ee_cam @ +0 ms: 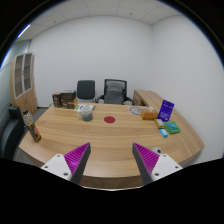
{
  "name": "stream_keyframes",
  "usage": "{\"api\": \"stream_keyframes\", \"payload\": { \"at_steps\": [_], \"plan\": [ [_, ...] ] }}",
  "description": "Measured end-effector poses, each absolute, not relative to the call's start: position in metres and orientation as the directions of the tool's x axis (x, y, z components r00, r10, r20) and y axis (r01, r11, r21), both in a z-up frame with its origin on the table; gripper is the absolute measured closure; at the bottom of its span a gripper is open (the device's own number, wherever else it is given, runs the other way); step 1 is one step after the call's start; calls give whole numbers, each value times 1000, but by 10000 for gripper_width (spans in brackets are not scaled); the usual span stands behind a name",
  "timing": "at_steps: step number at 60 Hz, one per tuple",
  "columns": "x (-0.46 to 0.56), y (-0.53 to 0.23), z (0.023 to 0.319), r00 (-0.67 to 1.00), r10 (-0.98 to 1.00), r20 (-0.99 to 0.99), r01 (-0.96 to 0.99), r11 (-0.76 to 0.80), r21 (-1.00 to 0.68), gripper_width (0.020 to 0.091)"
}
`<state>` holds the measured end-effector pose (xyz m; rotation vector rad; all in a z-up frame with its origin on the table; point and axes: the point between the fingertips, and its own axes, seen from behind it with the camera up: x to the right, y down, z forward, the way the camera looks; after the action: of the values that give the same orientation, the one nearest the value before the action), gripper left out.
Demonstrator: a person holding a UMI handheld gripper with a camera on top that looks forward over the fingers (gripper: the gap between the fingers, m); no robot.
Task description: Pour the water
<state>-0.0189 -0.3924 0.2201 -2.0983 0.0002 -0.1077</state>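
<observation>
My gripper [111, 150] is open, its purple pads [76, 157] spread wide with nothing between them. It hovers over the near edge of a long wooden table [100, 140]. Far beyond the fingers, toward the table's far side, stands a greyish jug-like vessel [86, 112]. A small dark cup [109, 120] sits to its right and slightly closer. Both are too small to make out in detail.
A purple box [166, 108] stands at the table's right end, with teal items [172, 128], an orange object [148, 115] and a red object [136, 111] nearby. A box [33, 128] stands at the left end. Two office chairs [116, 90] are behind the table, and a cabinet [22, 75] is at the left wall.
</observation>
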Motion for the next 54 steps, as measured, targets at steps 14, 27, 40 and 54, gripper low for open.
{"api": "stream_keyframes", "payload": {
  "at_steps": [14, 27, 40, 54],
  "plan": [
    [-41, -403, 203, 997, -43, 67, 35, -524, -851, 246],
    [-116, -423, 168, 998, -5, 57, 44, -567, -823, 244],
    [-244, -429, 131, 998, 32, 48, 57, -597, -800, 244],
    [-400, -391, 112, 1000, 26, 4, 18, -564, -826, 245]
  ]
}}
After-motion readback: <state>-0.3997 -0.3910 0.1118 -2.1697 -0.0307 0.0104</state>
